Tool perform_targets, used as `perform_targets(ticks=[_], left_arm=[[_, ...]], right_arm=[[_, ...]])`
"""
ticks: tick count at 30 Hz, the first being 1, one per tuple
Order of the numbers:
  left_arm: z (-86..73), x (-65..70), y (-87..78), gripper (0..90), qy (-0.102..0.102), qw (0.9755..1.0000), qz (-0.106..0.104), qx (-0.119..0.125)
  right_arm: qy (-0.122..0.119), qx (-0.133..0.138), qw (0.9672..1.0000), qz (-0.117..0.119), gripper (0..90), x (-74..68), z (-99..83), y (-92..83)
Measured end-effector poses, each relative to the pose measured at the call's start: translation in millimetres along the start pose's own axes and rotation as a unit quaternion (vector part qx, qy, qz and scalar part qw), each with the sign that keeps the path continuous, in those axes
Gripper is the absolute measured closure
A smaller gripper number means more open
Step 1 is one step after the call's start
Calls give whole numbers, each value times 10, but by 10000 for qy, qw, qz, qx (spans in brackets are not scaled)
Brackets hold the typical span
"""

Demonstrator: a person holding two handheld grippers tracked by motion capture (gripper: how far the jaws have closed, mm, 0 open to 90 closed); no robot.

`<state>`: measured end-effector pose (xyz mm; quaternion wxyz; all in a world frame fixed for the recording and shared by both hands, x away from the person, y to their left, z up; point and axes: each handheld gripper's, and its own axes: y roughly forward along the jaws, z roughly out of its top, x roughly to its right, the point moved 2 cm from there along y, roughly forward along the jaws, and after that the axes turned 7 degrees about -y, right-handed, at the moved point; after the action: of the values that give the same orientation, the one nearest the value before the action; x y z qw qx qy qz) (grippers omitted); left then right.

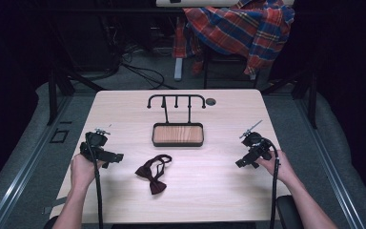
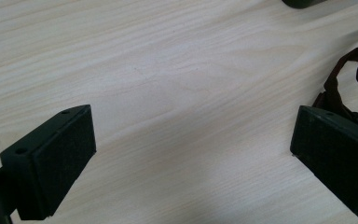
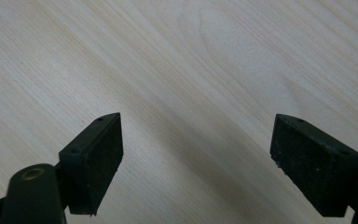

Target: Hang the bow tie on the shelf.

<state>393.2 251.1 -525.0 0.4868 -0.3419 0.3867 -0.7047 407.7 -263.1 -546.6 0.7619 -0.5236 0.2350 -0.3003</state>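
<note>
Left gripper, a black two-jaw hand-held tool, stands with its jaws spread wide and nothing between them; its own view looks down on bare pale wood, with a loop of dark strap at the right edge. Right gripper, of the same make, is likewise fully spread and empty over the light wood-grain table.

Item in hand: a dark maroon fabric bow tie with neck strap, lying flat on the table between the two tools, nearer the left one and touching neither. Behind it, toward the table's far side, stands a black metal hanger stand with a wooden tray base, its hooks bare.

Assessment: work appears not yet begun. No grip is taken and the tie rests loose. If the stand is the destination, as seems likely, pick-up, carry and hanging all remain. A red plaid cloth lies beyond the table, uninvolved
</note>
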Motion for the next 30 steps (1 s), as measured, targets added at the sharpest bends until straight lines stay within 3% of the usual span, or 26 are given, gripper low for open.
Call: perform_targets(ticks=[3, 4, 7, 12, 16, 21, 22, 23, 24, 30], left_arm=[[5, 4, -5, 0, 28, 10000, -58, 49], [5, 3, -8, 0, 24, 10000, -68, 46], [3, 0, -10, 0, 11, 10000, -54, 41], [14, 22, -23, 0, 18, 9999, -74, 89], [43, 51, -7, 0, 54, 9999, -125, 80], [96, 115, 6, 0, 174, 9996, -174, 99], [99, 126, 11, 0, 177, 9996, -185, 96], [99, 126, 11, 0, 177, 9996, -185, 96], [113, 155, 26, 0, 224, 9994, -236, 93], [168, 270, 88, 0, 387, 9989, -265, 52]], right_arm=[[48, 47, 10000, 41, 169, -6, -2, 3], [-179, -234, 9996, 54, 169, 22, 8, -36], [-83, -127, 9999, 29, 169, 7, 5, -19], [-222, -262, 9994, 33, 169, 15, 14, -32], [-186, -203, 9996, -11, 169, 8, 4, -22], [-121, -156, 9998, 58, 169, -3, 7, -12], [-32, -6, 10000, 53, 169, -13, 2, 6], [-32, -6, 10000, 53, 169, -13, 2, 6], [-160, -203, 9997, 27, 169, 5, 6, -19], [-152, -161, 9997, 47, 169, -1, 5, -19]])
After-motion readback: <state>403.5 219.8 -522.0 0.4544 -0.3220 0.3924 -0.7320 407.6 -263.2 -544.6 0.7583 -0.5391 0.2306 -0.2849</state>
